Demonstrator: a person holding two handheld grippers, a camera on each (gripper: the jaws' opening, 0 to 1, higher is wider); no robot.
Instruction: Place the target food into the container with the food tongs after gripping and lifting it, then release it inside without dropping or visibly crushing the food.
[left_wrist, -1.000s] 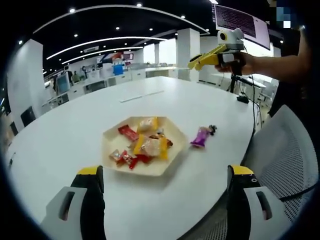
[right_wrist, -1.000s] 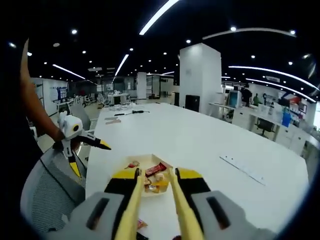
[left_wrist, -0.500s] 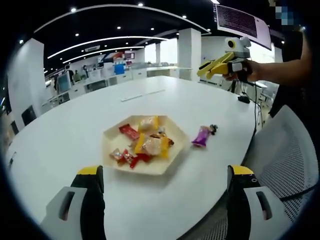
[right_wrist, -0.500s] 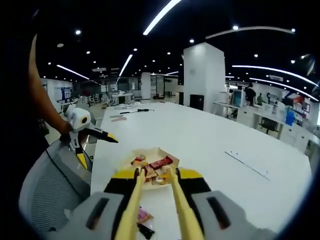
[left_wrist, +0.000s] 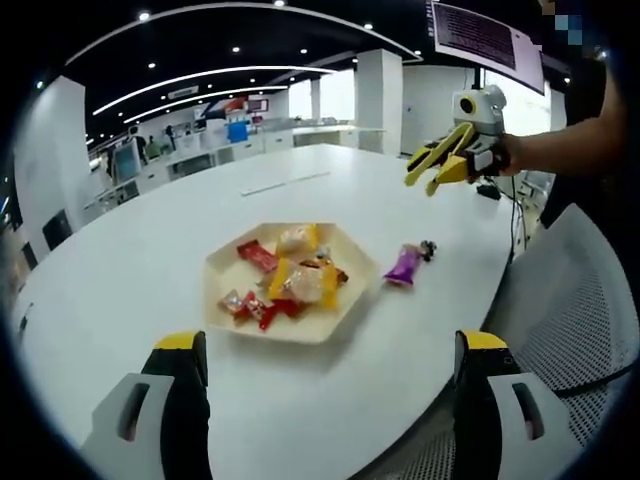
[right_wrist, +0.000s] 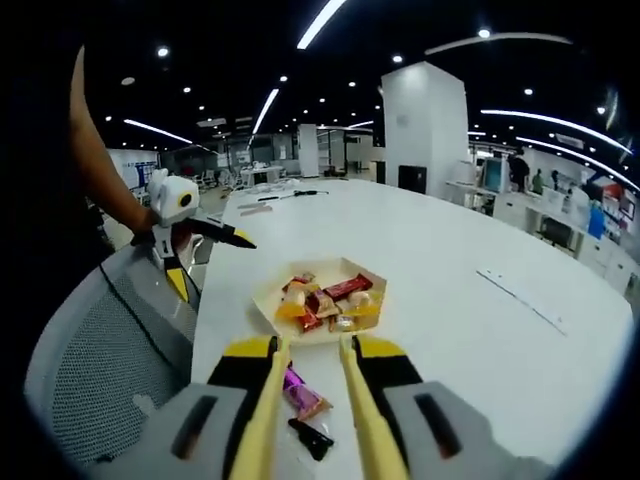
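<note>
A beige hexagonal tray (left_wrist: 222, 268) holds several wrapped sweets on the white table (left_wrist: 120, 250). A purple-wrapped candy (left_wrist: 404, 266) lies on the table just right of the tray. My left gripper (left_wrist: 332, 345) hangs open and bare short of the tray. The right gripper (left_wrist: 447, 162) hovers above the table beyond the candy, held by a hand. In the right gripper view, my right gripper (right_wrist: 315, 346) is shut on yellow food tongs (right_wrist: 267, 405); their arms stand apart over the purple candy (right_wrist: 301, 396), short of the tray (right_wrist: 268, 300), with nothing between them.
A small black piece (right_wrist: 313, 441) lies beside the candy. A grey mesh chair (left_wrist: 572, 300), also (right_wrist: 105, 360), stands at the table's edge. The left gripper (right_wrist: 186, 232) sits beyond the chair in a person's hand. Desks and pillars fill the room behind.
The right gripper with the tongs has dropped lower and moved toward the purple candy, which now lies between the tong arms in its view. The left gripper has barely moved.
</note>
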